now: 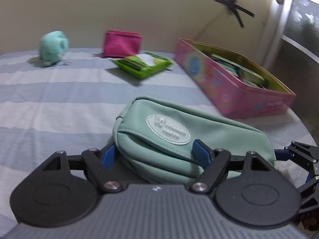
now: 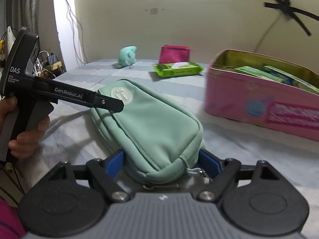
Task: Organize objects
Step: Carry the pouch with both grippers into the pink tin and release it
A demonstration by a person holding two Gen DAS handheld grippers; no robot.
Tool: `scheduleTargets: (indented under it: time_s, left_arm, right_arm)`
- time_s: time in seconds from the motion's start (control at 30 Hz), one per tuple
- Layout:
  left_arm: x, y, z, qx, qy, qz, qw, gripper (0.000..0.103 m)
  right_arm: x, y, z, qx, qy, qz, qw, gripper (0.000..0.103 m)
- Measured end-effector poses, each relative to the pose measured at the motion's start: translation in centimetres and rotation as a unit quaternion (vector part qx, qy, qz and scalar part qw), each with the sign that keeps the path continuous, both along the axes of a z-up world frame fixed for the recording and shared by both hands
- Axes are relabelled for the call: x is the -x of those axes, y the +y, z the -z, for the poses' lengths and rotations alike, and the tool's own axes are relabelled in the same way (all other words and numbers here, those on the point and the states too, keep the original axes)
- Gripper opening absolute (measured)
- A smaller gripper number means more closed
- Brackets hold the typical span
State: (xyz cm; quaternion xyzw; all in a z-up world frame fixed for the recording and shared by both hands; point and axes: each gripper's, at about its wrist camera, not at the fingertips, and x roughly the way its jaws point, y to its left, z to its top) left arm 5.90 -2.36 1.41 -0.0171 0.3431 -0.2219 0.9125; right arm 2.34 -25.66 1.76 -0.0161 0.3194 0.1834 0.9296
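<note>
A mint green zip pouch (image 1: 179,139) with an oval badge lies on the striped bedsheet, held at both ends. My left gripper (image 1: 155,153) is shut on its badge end. My right gripper (image 2: 163,163) is shut on the zipper end of the pouch (image 2: 151,123). The left gripper (image 2: 111,103) also shows in the right wrist view, pinching the far end. The right gripper (image 1: 299,155) shows at the right edge of the left wrist view.
An open pink tin (image 1: 235,91) with green packets inside stands to the right, also in the right wrist view (image 2: 259,103). A green wipes pack (image 1: 141,63), a magenta purse (image 1: 121,43) and a mint plush toy (image 1: 52,47) lie near the wall.
</note>
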Motion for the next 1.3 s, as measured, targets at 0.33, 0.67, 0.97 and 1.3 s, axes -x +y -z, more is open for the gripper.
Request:
scheduleTargets:
  time_s: [0.33,0.67,0.97,1.3]
  left_arm:
    - [1.3,-5.0,0.0,-0.004,0.011,0.085,0.9963,0.085]
    - [0.7,-5.6,0.0,-0.008,0.016,0.069,0.9975,0.083]
    - [0.8,-4.6,-5.8,0.036,-0.044,0.074,0.9957,0.072]
    - [-2.3,-11.4,-11.0,0.028,-0.111,0.092,0.9892,0.072]
  right_arm:
    - [2.7,-6.2,0.1,-0.025,0.003,0.059,0.998,0.087]
    - [2.7,-4.9,1.0,-0.014,-0.015,0.056,0.998,0.09]
    - [3.3,-6.5,-3.3,-0.044,-0.105,0.071,0.991,0.082]
    - [-0.5,-10.7,-7.7,-0.026,-0.183,0.122,0.975,0.082]
